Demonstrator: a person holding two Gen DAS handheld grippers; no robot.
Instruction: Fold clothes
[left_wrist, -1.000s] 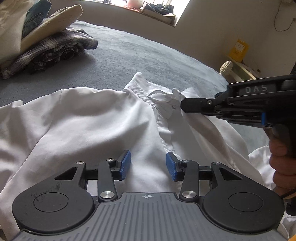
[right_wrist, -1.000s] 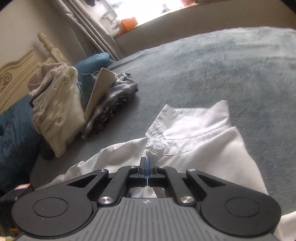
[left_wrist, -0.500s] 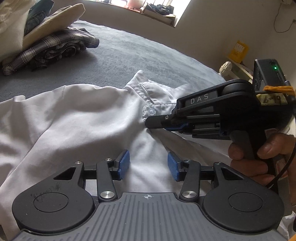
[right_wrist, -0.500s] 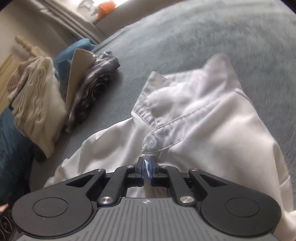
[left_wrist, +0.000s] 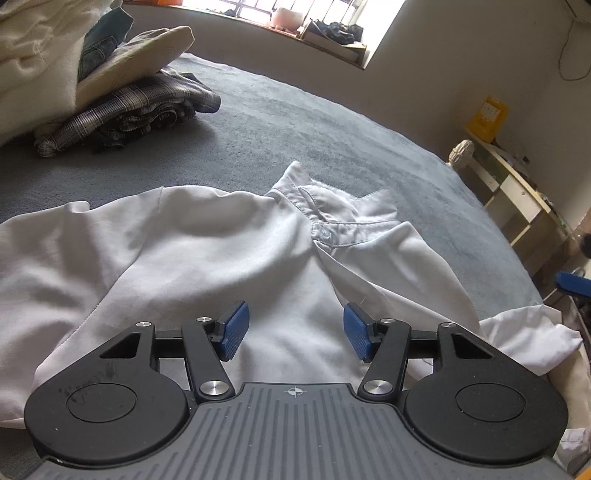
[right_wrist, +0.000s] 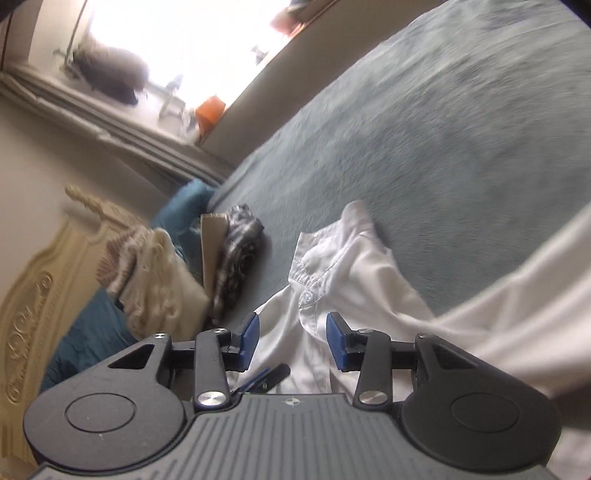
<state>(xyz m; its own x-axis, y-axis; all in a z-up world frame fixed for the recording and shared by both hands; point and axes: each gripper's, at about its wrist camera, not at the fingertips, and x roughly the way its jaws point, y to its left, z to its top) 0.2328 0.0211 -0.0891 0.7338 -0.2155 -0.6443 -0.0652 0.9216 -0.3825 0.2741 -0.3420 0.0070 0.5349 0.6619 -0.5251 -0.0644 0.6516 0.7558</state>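
Lying spread on the grey bed (left_wrist: 332, 122), the white shirt (left_wrist: 207, 254) was seen below both opening claws, left claw (left_wrist: 293, 334) and right claw (right_wrist: 293, 341), neither pinching anything; piled clothes (left_wrist: 122, 107) were heaped far left.

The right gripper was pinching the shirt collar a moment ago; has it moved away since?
Yes. The right gripper has let go and pulled back from the collar button; its fingers are opening, holding nothing.

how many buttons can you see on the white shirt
1: a single button at the collar of the white shirt, where the placket starts. Others lower down may be hidden by folds.
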